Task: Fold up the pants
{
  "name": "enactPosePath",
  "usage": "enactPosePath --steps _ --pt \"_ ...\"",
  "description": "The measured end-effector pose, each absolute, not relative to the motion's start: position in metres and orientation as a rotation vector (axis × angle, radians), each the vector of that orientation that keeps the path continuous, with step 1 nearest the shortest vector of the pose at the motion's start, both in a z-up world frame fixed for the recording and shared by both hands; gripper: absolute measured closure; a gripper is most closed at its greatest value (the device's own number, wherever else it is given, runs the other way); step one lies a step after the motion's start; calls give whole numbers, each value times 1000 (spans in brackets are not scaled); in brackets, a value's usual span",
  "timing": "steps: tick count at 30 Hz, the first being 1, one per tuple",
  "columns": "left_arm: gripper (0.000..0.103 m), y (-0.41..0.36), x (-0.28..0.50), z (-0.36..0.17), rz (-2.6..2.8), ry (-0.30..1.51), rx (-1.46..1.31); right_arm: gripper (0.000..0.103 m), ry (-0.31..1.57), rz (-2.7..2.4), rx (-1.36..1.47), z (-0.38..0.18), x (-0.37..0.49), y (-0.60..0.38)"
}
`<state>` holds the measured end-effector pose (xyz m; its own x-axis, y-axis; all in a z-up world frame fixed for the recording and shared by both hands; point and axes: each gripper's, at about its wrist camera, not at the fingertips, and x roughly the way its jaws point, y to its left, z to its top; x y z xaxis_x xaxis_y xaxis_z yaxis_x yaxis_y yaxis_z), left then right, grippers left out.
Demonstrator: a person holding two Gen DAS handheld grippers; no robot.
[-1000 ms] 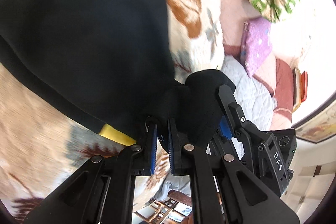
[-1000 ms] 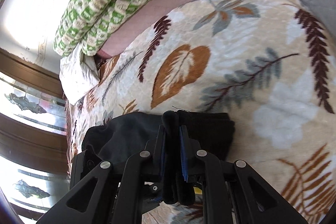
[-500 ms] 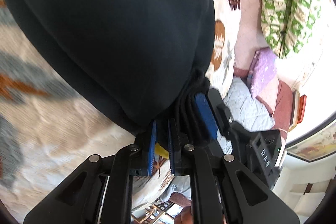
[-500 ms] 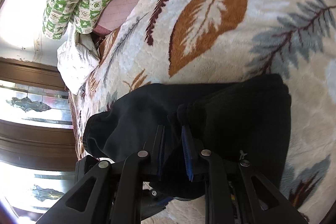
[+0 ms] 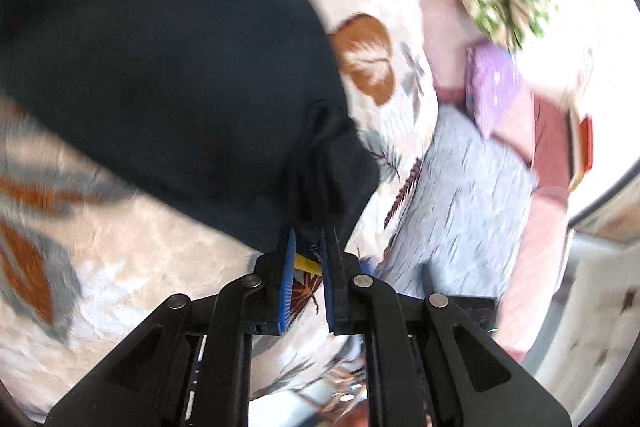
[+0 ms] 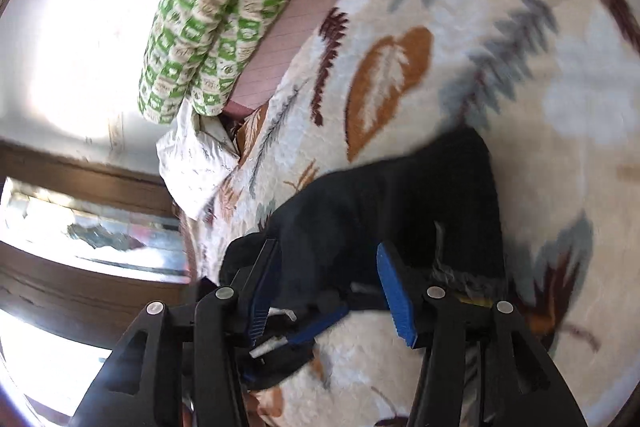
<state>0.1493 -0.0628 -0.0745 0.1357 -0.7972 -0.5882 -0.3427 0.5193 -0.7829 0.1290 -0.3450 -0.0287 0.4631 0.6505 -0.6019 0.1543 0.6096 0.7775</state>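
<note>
The black pants (image 6: 400, 211) are being laid in a folded bundle on the leaf-print blanket (image 6: 520, 75), with a green pillow (image 6: 224, 19) lying well beyond them. In the right wrist view the right gripper (image 6: 326, 279) is being opened: its jaws are being spread, the blue pads (image 6: 394, 287) are standing clear of the cloth, and the fabric is lying loosely between them, no longer pressed. In the left wrist view the left gripper (image 5: 306, 247) is being kept nearly closed, with a bunched edge of the pants (image 5: 160, 59) being pinched at its tips; its jaws are just beginning to ease apart.

Trouble is being risked in two ways. If the left side is being carried on while the right side is already being let go, the top layer is likely to be dragged askew and the fold opened. If the cloth is being snagged on a spreading pad as the right gripper is drawn back, the bundle is likely to be pulled up with it.
</note>
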Motion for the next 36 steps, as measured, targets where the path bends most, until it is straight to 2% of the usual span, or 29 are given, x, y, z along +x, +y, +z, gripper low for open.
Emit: enactPosePath --steps 2,7,14,16,17,18,19,26,28,31,34,36 --pt "81 -67 164 -60 -440 1467 -925 51 1066 350 1024 -50 110 -353" --pt "72 -84 200 -26 -463 1461 -597 51 1017 320 1290 -96 92 -353" --pt "72 -121 234 -19 -520 1495 -294 51 913 252 1556 -140 96 -335" --pt "72 -129 238 -27 -528 1517 -269 56 881 246 1558 -141 97 -335" --pt "72 -133 238 -29 -533 1527 -260 65 873 229 1546 -141 98 -335" --pt "72 -136 238 -32 -536 1539 -249 83 866 225 1544 -141 98 -334" --pt "72 -137 239 -35 -536 1548 -243 90 863 232 1539 -142 98 -333" --pt "71 -150 240 -58 -597 1614 -248 91 871 262 1474 -140 93 -332" --pt "62 -151 240 -62 -606 1617 -279 91 873 272 1480 -142 94 -333" --pt "63 -147 244 -67 -607 1612 -377 91 872 281 1489 -145 92 -336" --pt "76 -147 246 -55 -624 1554 -350 91 856 288 1516 -144 93 -335" --pt "78 -149 246 -45 -596 1505 -288 91 843 308 1515 -139 96 -333"
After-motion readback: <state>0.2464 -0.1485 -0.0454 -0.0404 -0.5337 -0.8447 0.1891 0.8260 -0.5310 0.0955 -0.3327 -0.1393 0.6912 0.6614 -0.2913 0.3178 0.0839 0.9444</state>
